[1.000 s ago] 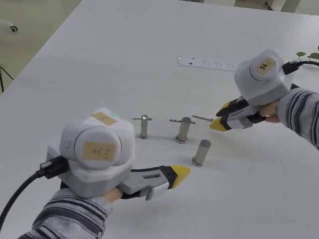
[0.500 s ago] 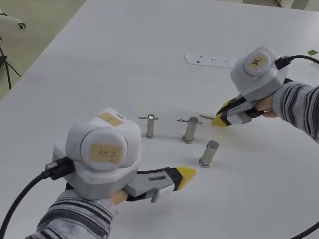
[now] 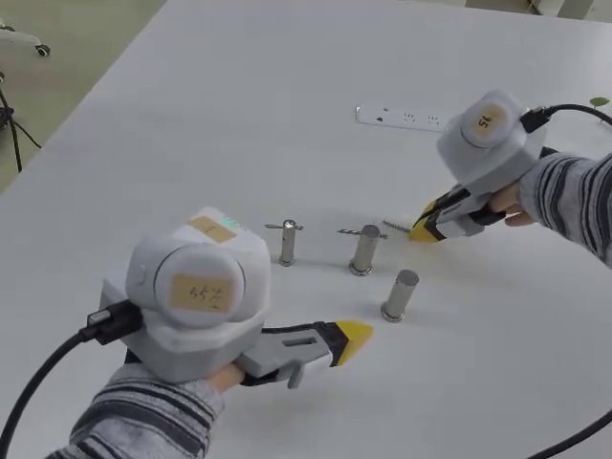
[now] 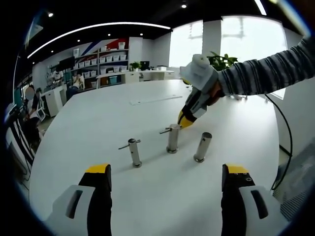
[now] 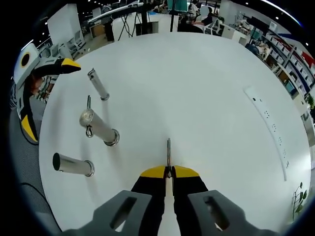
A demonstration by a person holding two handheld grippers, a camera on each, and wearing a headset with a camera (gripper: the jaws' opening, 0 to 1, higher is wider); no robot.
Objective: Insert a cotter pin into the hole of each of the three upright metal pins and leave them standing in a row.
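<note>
Three upright metal pins stand on the white table. The left pin (image 3: 287, 245) and the middle pin (image 3: 364, 251) each carry a cotter pin through the top. The third pin (image 3: 400, 295) stands nearer me, off the line of the other two, and its top is bare. My right gripper (image 3: 419, 232) is shut on a loose cotter pin (image 3: 396, 227) that points at the middle pin from the right, low over the table. In the right gripper view the cotter pin (image 5: 168, 149) sticks out of the jaws. My left gripper (image 4: 166, 170) hovers open in front of the pins.
A white power strip (image 3: 402, 119) lies on the table beyond the pins. A cable trails from each gripper. Shelves and a person sit far off in the left gripper view.
The head camera has shifted a little. My right gripper, still holding the cotter pin, has edged slightly closer to the middle pin. The left gripper has stayed put.
</note>
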